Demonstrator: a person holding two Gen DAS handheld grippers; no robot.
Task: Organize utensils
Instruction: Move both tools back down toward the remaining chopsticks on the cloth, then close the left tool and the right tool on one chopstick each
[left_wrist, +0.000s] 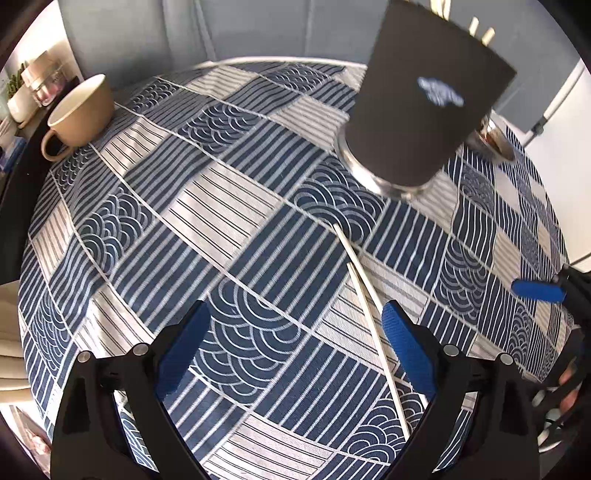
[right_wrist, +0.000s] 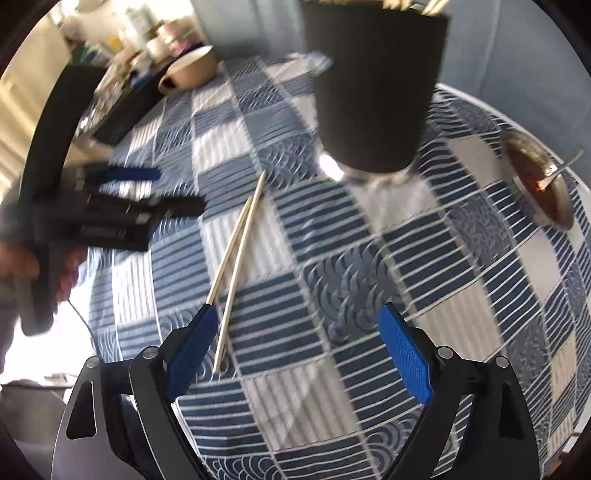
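Left wrist view: left gripper (left_wrist: 295, 347), jaws spread wide, nothing between them; black rigid arms with blue ribbed pads (left_wrist: 183, 350). Pair of chopsticks (left_wrist: 369, 317), pale, thin, straight, lying flat on the tablecloth (left_wrist: 236, 236) just inside the right-hand pad and running forward from it, ends uneven; probably loose items awaiting collection. Ahead and to the right, utensil holder (left_wrist: 424, 110), a dark matte cylinder with a small blue mark, on a shiny metal base, pale stick tips showing above its rim; judged the destination for the pair. Far ahead to the left, tan mug (left_wrist: 79, 114), glazed ceramic, looped handle, seemingly empty. Cloth is woven patchwork, navy and white stripes and wave scallops. At the right edge, the right gripper (left_wrist: 539, 291), only one blue pad seen. Right wrist view (motion-blurred): right gripper (right_wrist: 297, 350), jaws wide apart, holding nothing. Chopsticks (right_wrist: 236, 251) lie just ahead of the left-hand pad, one near end hidden behind or touching it (cannot tell which), the other just inside; they slant forward toward the holder. Utensil holder (right_wrist: 373, 85) directly ahead, upright, stick tips above its rim. Metal bowl (right_wrist: 539, 184) far to the right, brownish contents, a metal utensil resting in it. Left gripper (right_wrist: 122, 210) off to the left, hand-held, blurred. Mug (right_wrist: 192, 70) far ahead to the left. The open stance over the sticks suggests a pickup is being lined up.
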